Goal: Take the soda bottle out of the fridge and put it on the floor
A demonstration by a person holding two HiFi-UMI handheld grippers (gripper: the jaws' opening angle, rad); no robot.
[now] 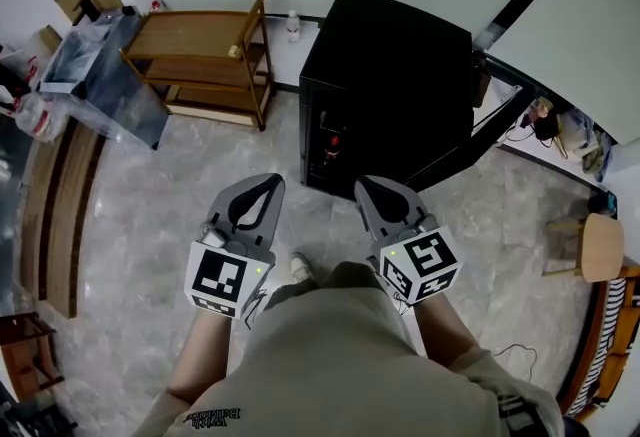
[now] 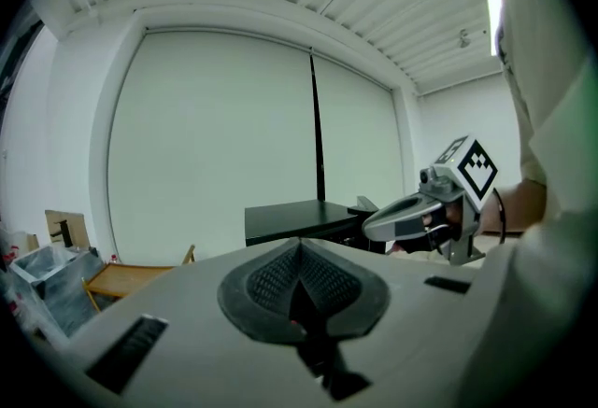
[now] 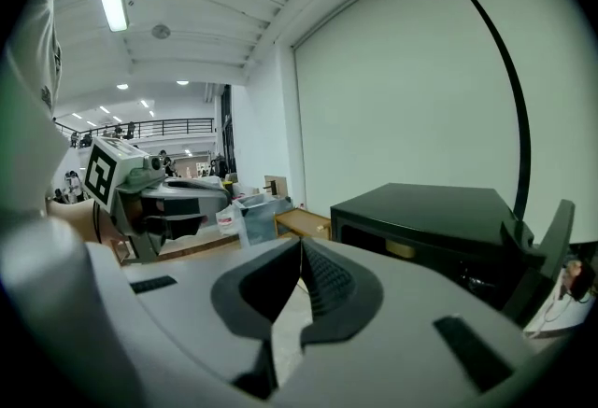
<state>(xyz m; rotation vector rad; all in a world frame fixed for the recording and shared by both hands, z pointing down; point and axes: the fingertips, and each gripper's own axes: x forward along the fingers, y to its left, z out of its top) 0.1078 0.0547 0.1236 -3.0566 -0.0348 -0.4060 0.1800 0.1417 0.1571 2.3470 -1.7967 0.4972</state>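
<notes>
Tiled floor [image 1: 150, 215] by the black fridge [image 1: 390, 65]: likely soda bottle [image 1: 333, 143] still inside, left gripper [image 1: 272, 183] and right gripper [image 1: 365, 185] clenched empty, whole task pending.

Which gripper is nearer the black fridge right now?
Right. The right gripper sits just short of the fridge front; the left gripper is farther off, out past its left side.

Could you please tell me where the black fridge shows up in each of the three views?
Head view: the fridge sits upper centre.
Left gripper view: fridge near centre, just right of it.
Right gripper view: fridge right of centre.
Shared landmark: the wooden shelf to its left.
</notes>
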